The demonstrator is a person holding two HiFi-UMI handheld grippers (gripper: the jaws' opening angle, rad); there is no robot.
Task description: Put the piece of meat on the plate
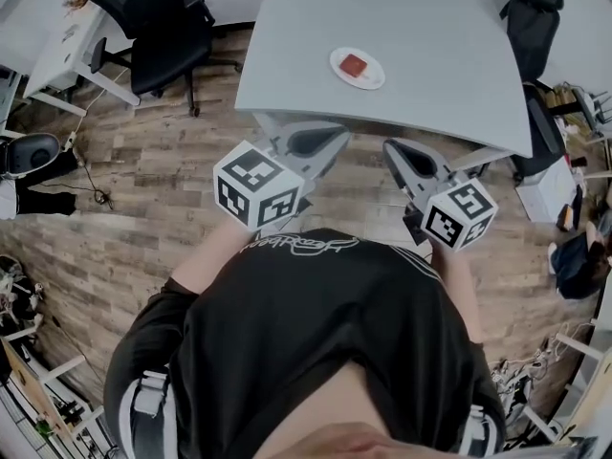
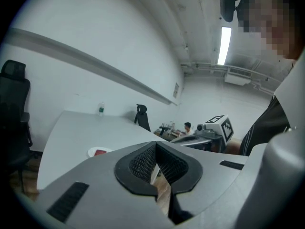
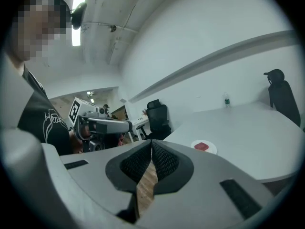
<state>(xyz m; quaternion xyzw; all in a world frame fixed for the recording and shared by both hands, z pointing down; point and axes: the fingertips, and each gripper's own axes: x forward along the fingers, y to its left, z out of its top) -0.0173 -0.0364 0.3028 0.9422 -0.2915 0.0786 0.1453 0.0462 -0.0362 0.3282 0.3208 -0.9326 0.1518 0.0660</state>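
Meat (image 1: 353,65), a small red slab, lies on the white plate (image 1: 374,80) toward the near side of the grey worktop (image 1: 430,17), so the job looks done. On the left, the left tongs (image 1: 335,135) hang in front of the person's chest, off the worktop and well apart from the plate. Their ribbed pads (image 2: 141,162) are clenched together with nothing between them, and only wood floor shows through the slit below. On the right, the right tongs (image 1: 394,149) sit at much the same level, likewise clamped on nothing, with the plate far beyond their tips. Little can go wrong for the meat itself now. The likely slip, I judge, is either pair of tongs swinging back over the worktop's edge and nudging the light plate, which could slide it or tip the meat off.
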